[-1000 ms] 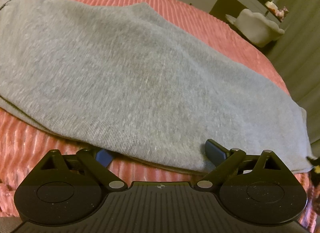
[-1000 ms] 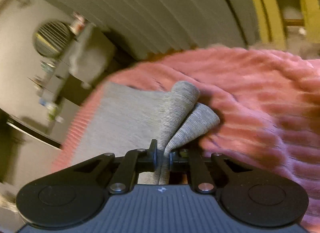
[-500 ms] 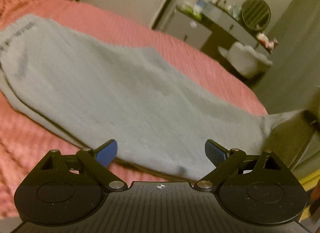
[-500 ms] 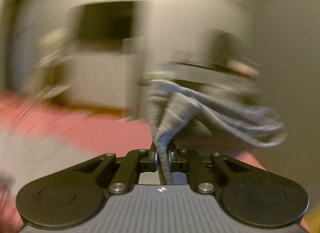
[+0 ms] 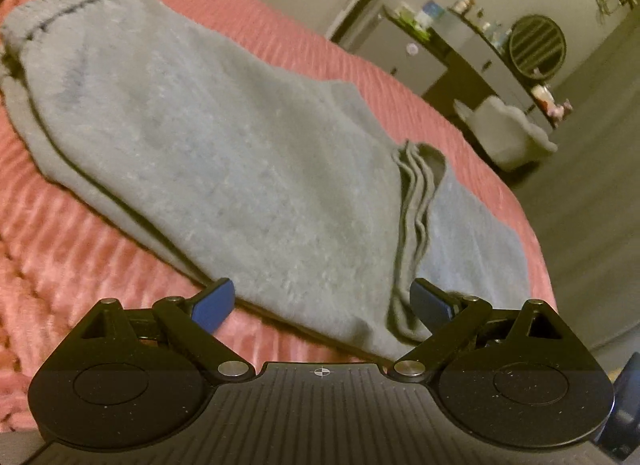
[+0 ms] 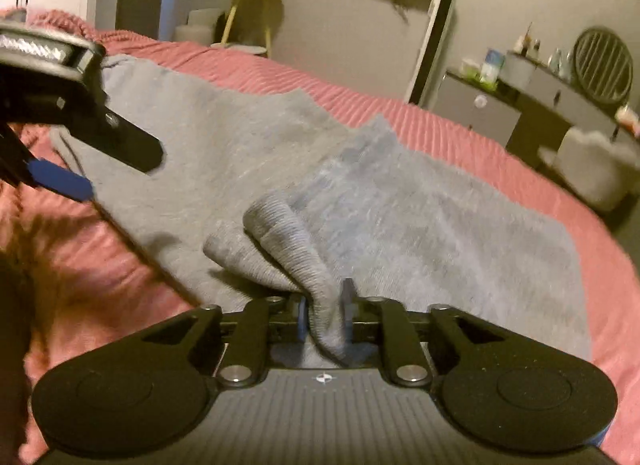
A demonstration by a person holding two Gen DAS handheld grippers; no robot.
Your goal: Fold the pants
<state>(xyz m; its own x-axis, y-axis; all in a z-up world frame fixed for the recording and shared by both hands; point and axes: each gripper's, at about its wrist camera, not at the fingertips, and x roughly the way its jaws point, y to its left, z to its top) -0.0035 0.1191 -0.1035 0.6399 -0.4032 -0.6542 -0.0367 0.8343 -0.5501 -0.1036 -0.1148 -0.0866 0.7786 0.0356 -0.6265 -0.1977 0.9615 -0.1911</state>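
Grey sweatpants [image 5: 208, 137] lie flat on a pink ribbed bedspread [image 5: 60, 249], waistband at the far left. The leg end with its ribbed cuffs [image 5: 416, 193] is folded back over the legs. My left gripper [image 5: 322, 303] is open and empty at the near edge of the pants. My right gripper [image 6: 325, 319] is shut on the ribbed cuff [image 6: 292, 249] and holds it just above the folded pants [image 6: 420, 217]. The left gripper's blue-tipped finger [image 6: 60, 181] shows at the left of the right wrist view.
The bed's far edge [image 5: 460, 121] drops to a dark floor. Beyond it stand a grey dresser [image 5: 424, 61] with bottles and a round mirror, and a pale cushioned seat [image 5: 508, 133]. A small side table [image 6: 244, 17] stands by the wall.
My right gripper has swung the cuff end up and over, laying it back onto the legs. The left gripper stayed open and drew back slightly from the pants' edge.
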